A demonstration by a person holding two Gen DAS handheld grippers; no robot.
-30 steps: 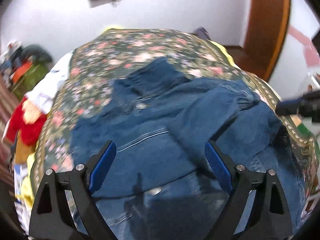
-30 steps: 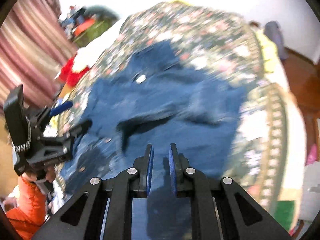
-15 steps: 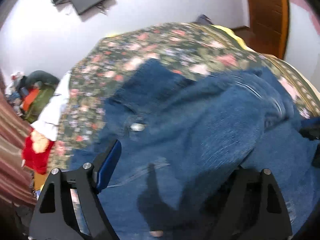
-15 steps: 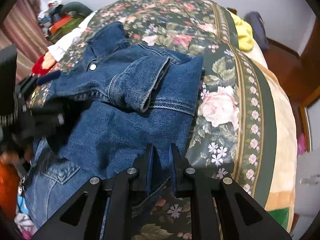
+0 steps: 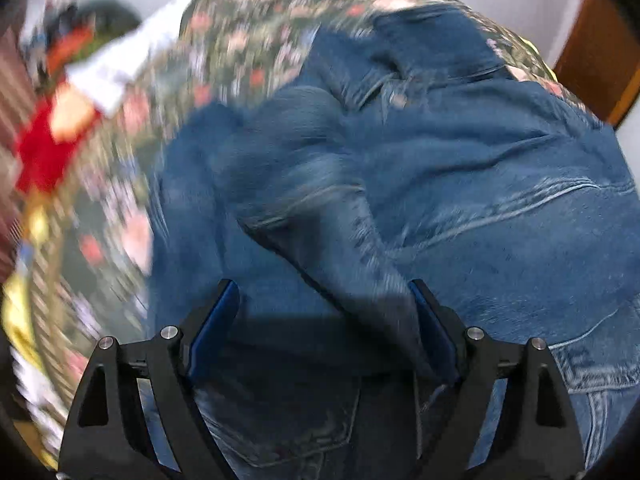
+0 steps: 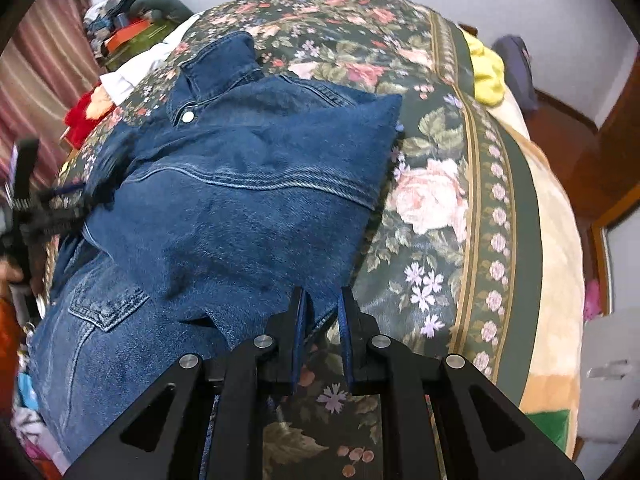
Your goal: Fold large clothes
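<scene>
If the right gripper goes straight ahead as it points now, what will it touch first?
Most likely the denim jacket: its near edge lies just beyond the right gripper, above the floral bedspread. Depth is uncertain.

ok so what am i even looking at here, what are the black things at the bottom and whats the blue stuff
The black things are two hand-held grippers; a person carries one in each hand, and each has a camera looking out along its jaws. The blurred picture is from the left gripper, whose jaws stand wide apart with a flap of cloth lying between them. The sharp picture is from the right gripper, jaws nearly together at the cloth's edge; whether it pinches anything is unclear. The blue stuff is a denim jacket, partly folded, lying on a flowered bedspread.
</scene>
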